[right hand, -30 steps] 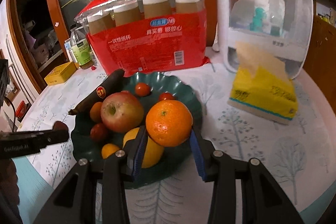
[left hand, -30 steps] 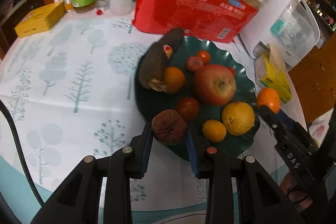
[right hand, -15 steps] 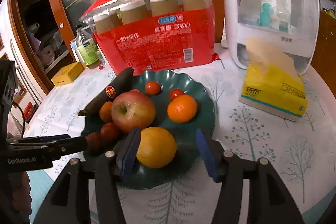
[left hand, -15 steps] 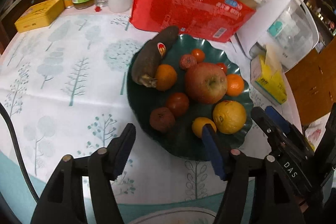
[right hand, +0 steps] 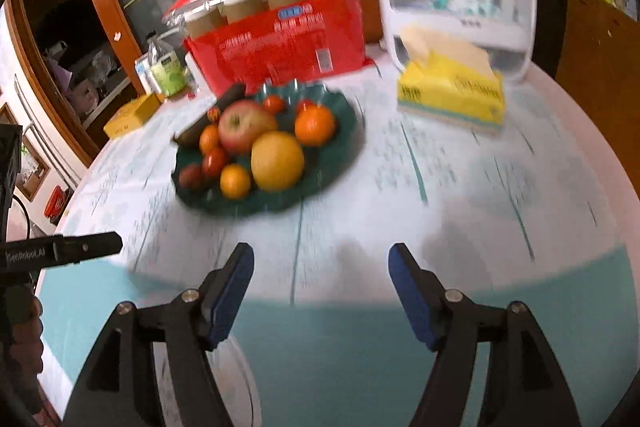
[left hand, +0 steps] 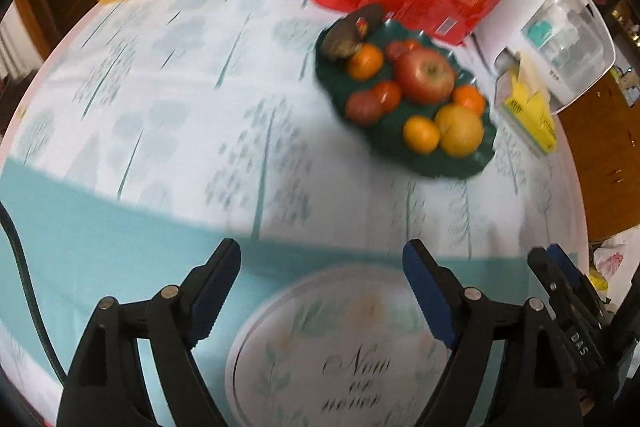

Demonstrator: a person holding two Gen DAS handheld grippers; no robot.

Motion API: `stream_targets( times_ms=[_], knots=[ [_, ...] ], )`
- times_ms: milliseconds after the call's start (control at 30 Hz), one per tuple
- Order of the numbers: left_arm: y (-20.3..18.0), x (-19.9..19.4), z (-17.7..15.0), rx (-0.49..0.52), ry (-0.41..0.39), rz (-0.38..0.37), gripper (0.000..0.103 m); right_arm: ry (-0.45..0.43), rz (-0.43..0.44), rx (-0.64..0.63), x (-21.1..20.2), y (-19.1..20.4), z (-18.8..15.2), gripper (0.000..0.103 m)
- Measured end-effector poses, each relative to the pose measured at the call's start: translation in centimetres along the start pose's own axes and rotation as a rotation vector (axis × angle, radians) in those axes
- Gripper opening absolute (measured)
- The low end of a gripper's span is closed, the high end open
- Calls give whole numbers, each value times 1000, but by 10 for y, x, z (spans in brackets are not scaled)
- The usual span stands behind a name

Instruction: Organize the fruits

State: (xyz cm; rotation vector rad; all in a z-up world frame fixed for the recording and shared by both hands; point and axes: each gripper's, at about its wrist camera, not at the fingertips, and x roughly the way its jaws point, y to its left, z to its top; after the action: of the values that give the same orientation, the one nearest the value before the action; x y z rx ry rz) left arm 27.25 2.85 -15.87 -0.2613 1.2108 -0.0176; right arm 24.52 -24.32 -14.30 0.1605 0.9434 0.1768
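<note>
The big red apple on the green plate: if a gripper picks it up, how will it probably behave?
The apple looks round and smooth-skinned, so it may slip between flat pads and probably rolls if nudged. It is the widest fruit beside the large orange, so it likely feels fairly heavy. Small fruits lie against it on the green plate, so lifting it may disturb them.

Glossy dark-green plate (left hand: 472, 163) with a scalloped rim; smooth-skinned apple (left hand: 426, 77); dimpled orange (left hand: 460, 131) at its 5 o'clock. Printed matt tablecloth (left hand: 180, 99). Shiny red plastic-wrapped pack (right hand: 280, 43). Matt black plastic left gripper (left hand: 322, 291) with ribbed blue pads (left hand: 212, 291).
</note>
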Motion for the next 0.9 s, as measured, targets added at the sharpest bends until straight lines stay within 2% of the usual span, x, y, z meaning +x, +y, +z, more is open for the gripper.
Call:
stream_targets(
  times_ms=[267, 467, 600, 900],
  knots=[
    [7, -16, -63, -68, 44, 19, 83, 112, 56, -16, -31, -3, -60, 76],
    [4, -41, -99, -37, 50, 29, 83, 186, 116, -46, -54, 9, -85, 77],
    [6, -75, -116, -5, 6, 27, 83, 215, 139, -66, -74, 25, -93, 77],
    [27, -169, -134, 112, -128, 31, 83, 164, 135, -108, -151, 83, -95, 78]
  ],
)
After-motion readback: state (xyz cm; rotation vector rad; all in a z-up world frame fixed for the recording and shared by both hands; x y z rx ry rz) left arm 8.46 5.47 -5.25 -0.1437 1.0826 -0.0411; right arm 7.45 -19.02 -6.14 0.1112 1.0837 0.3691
